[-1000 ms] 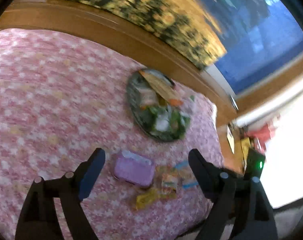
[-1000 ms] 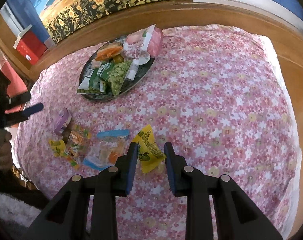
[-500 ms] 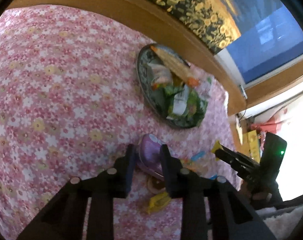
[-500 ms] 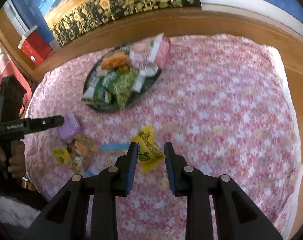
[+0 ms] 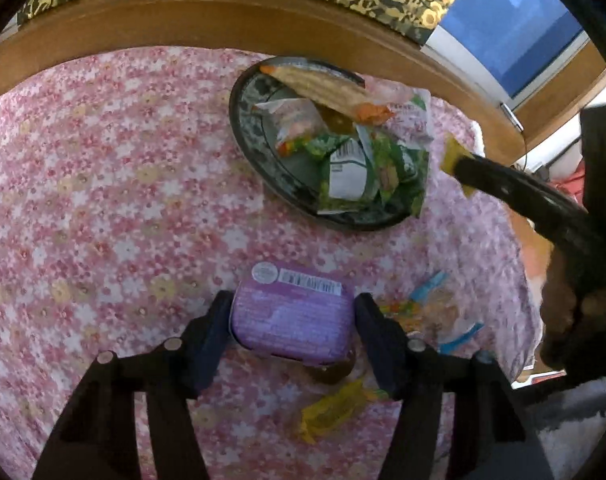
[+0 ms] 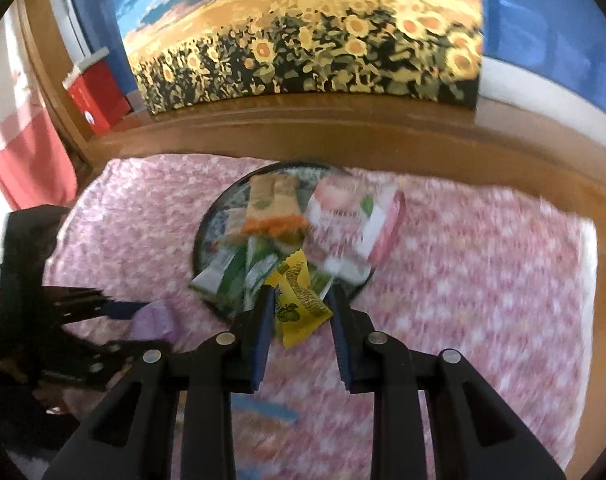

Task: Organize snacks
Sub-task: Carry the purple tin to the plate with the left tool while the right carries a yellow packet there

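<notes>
My left gripper (image 5: pixel 291 312) is shut on a purple snack tin (image 5: pixel 291 314) and holds it just above the pink flowered cloth. My right gripper (image 6: pixel 301 308) is shut on a yellow candy packet (image 6: pixel 301 300) and holds it at the near rim of the dark round tray (image 6: pixel 207 236). The tray (image 5: pixel 247 128) holds several green, orange and pink snack packs. The right gripper with its yellow packet (image 5: pixel 453 158) shows in the left wrist view beside the tray. The purple tin (image 6: pixel 155 320) shows in the right wrist view.
Loose snack packets lie on the cloth by the left gripper: a yellow one (image 5: pixel 335 408) and a blue-edged clear one (image 5: pixel 443 312). A wooden ledge (image 6: pixel 343 128) with a sunflower painting (image 6: pixel 303 44) runs behind the table. A red box (image 6: pixel 97 92) stands at the left.
My left gripper closed on the purple tin, then turned it so its broad face lies between the fingers. My right gripper lifted the yellow packet and carried it to the tray.
</notes>
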